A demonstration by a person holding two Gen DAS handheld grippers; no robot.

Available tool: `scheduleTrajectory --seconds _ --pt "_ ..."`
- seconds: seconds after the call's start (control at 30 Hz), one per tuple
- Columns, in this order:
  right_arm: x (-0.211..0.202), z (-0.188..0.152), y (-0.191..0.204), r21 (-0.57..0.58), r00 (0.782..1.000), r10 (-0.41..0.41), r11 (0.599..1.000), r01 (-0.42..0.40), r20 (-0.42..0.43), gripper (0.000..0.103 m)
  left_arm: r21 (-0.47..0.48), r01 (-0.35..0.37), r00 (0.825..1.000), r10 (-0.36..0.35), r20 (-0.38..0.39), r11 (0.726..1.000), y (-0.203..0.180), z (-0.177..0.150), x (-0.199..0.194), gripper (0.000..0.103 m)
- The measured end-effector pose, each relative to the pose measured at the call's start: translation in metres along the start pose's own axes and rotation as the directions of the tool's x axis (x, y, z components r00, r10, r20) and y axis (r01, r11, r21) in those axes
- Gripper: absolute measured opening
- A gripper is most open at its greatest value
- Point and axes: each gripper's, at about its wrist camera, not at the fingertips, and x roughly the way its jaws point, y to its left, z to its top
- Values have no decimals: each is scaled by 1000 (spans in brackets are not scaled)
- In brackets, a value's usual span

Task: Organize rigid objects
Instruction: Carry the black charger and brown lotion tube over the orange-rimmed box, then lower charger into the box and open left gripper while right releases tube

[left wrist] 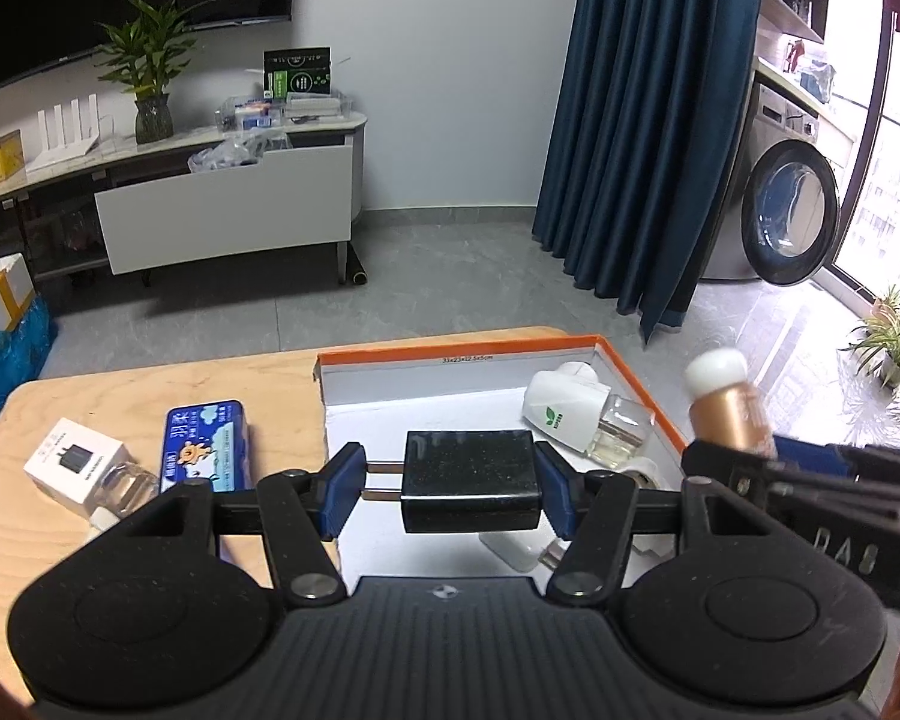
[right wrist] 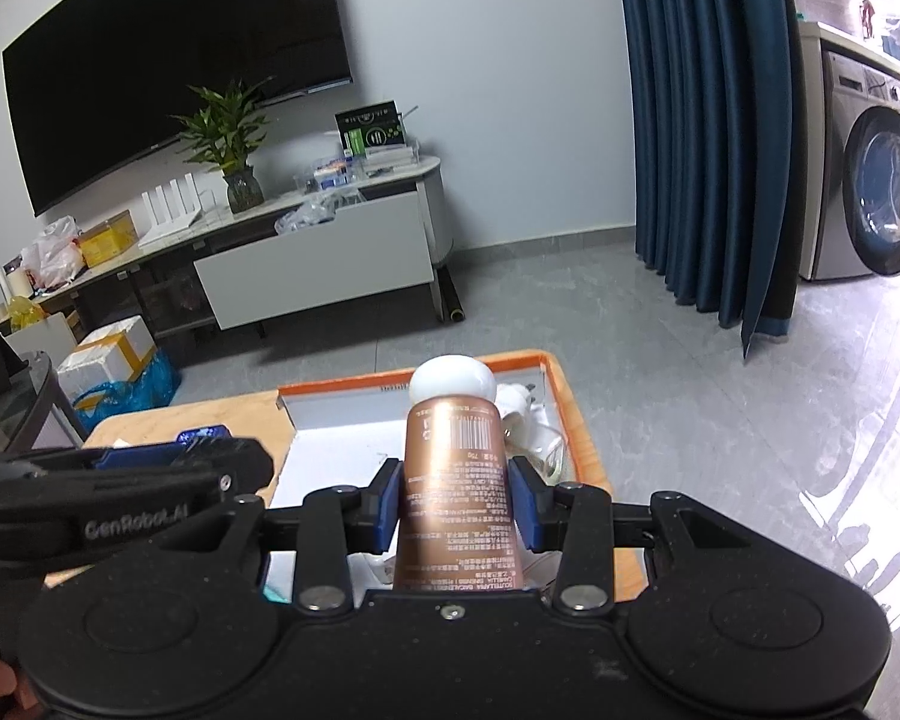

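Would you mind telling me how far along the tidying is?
Done: a white bottle lies in the orange-rimmed box. In hand: left gripper holds a black charger, right gripper a copper tube. Left: blue tin and small white box.

Black hand-held gripper (left wrist: 450,489), blue pads (left wrist: 343,489), silver screws

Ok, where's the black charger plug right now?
In the left wrist view, the black charger plug is clamped in the left claw, prongs pointing left, above the orange-rimmed box, left of the white bottle.
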Motion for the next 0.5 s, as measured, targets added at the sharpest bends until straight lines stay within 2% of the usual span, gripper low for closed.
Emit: scheduleTrajectory --seconds 0.5 --pt "47 -7 0 24 997 -5 1000 7 -82 47 -23 17 998 -19 -55 1000 -8 17 57 61"
